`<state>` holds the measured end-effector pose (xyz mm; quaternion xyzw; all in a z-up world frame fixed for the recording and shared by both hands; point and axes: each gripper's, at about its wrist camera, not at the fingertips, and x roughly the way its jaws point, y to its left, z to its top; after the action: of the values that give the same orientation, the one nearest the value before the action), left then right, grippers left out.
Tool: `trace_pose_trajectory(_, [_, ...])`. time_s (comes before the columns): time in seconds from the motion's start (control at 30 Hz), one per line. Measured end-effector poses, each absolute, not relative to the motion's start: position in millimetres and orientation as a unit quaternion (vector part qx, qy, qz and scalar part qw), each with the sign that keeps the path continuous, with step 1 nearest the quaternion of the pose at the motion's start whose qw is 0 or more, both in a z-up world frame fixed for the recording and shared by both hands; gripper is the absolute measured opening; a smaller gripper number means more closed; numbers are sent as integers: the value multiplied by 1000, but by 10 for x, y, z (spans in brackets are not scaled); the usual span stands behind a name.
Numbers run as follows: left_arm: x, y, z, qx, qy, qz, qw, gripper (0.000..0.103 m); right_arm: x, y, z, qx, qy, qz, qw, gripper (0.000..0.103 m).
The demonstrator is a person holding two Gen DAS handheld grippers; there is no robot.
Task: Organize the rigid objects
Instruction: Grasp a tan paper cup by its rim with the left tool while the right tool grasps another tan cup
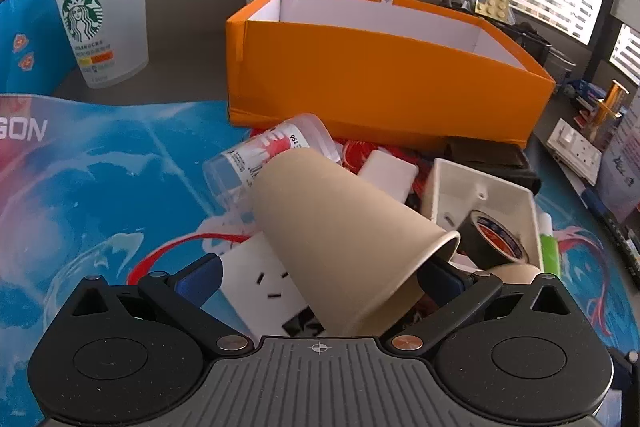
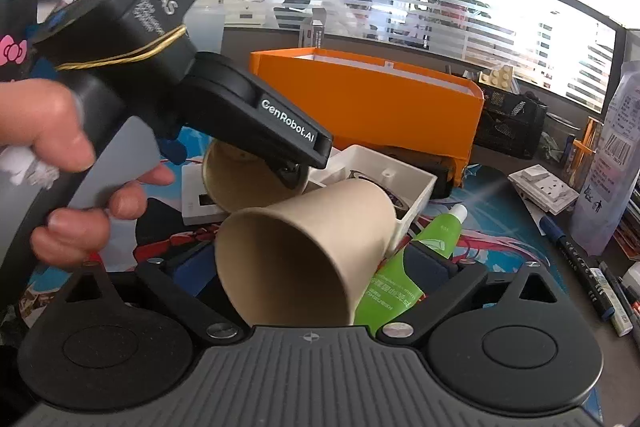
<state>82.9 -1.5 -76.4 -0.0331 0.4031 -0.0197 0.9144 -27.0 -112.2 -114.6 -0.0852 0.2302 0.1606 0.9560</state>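
Picking up 2 kraft paper cups from the clutter in front of the orange box [image 1: 384,79] appears to be the step in hand, 1 cup per gripper.

1. Left gripper [image 1: 320,271]: jaws stand wide apart. The first paper cup [image 1: 340,227] lies on its side between them, mouth toward the camera. The right-hand blue pad [image 1: 440,277] sits at, or just inside, the rim; whether it touches cannot be told. The left-hand pad [image 1: 200,277] is clear of the wall. Nothing is clamped.

2. Right gripper [image 2: 312,267]: jaws stand wide apart. The second paper cup [image 2: 304,247] lies between them, mouth toward the camera, its base against the white tray [image 2: 416,187]. Neither pad visibly presses it.

3. Recommended grip: close slowly and stop as the wall starts to yield. Thin paper will likely crush or spring out sideways.

4. Clearances: the green tube [image 2: 404,267] lies just beside the right-hand finger of the right gripper and may get pinched along with the cup. The tape roll [image 1: 492,239] sits in the tray near the left gripper's cup rim.

5. Destination: the orange box stands open behind the clutter. Lift each cup clear of the tray wall before carrying it over.
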Motion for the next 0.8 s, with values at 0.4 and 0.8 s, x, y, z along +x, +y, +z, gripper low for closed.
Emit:
trace_pose_trajectory(0.4, [790,-3,-852,-9,369,-49,928,65,-292,-1229,-1130,-66,218,176,958,86])
trace_pose_trajectory(0.8, [553,196,-761,-15,323,-58,944,2,-363,-1264,-1096,-71,178,168,967,84])
